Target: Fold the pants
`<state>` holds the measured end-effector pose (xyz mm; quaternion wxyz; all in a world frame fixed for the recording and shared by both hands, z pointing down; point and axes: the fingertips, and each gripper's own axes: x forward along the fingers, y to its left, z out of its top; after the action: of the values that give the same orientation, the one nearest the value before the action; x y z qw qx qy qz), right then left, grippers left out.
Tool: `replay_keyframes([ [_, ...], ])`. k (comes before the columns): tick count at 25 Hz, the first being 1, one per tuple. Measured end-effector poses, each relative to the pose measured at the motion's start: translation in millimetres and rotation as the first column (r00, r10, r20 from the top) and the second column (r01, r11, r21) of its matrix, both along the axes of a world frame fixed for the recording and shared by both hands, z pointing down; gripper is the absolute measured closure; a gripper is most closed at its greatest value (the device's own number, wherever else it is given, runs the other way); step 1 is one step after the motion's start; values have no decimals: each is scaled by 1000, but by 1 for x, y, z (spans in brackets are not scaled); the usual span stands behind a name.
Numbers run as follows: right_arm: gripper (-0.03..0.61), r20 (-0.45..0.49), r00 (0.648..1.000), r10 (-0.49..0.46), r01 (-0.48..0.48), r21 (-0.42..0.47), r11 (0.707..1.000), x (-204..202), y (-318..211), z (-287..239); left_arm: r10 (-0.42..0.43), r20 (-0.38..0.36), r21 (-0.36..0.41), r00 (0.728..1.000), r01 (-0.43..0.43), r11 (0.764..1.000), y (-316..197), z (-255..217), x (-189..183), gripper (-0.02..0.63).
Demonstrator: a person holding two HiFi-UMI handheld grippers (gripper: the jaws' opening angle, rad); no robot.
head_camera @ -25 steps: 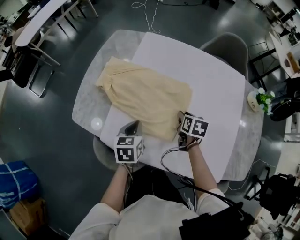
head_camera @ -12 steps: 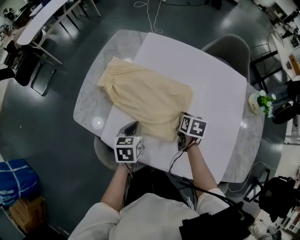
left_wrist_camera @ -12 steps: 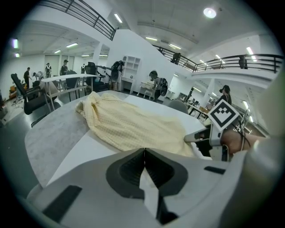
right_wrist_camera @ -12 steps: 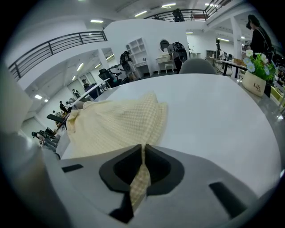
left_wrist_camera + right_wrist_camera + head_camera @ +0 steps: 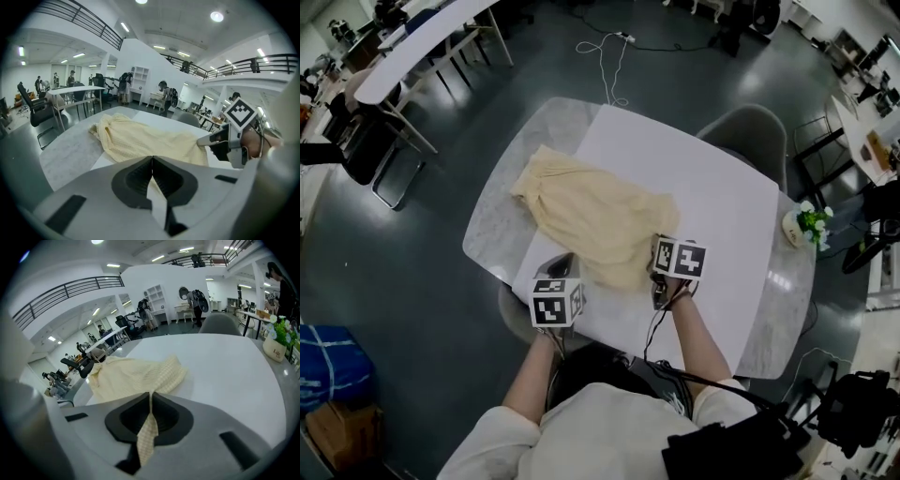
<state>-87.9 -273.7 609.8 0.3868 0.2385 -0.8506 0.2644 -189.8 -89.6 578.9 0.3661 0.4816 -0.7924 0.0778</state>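
Grey marble table (image 5: pixel 497 225) carries pale yellow cloth pants (image 5: pixel 591 211), lengthwise toward its far-left corner; left gripper (image 5: pixel 152 161) pinches their near hem, right gripper (image 5: pixel 151 397), jaws just closing, clamps it too.

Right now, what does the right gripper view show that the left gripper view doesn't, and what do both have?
Right gripper view only: the right gripper, whose jaws have just been closing and now clamp a checked strip of the pants; a potted plant near the table's right edge. Left gripper view only: the left gripper, jaws shut on a pale strip, apparently the pants' edge; the right gripper's marker cube seen from outside. Both: the pants lying on the white table, open office behind.
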Motion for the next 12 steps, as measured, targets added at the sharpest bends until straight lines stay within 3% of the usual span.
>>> replay_keyframes([
  [12,566,73,988,-134,128,76,989,-84,21,-77,-92,77,54,993,88,995,28,-51,-59,605],
])
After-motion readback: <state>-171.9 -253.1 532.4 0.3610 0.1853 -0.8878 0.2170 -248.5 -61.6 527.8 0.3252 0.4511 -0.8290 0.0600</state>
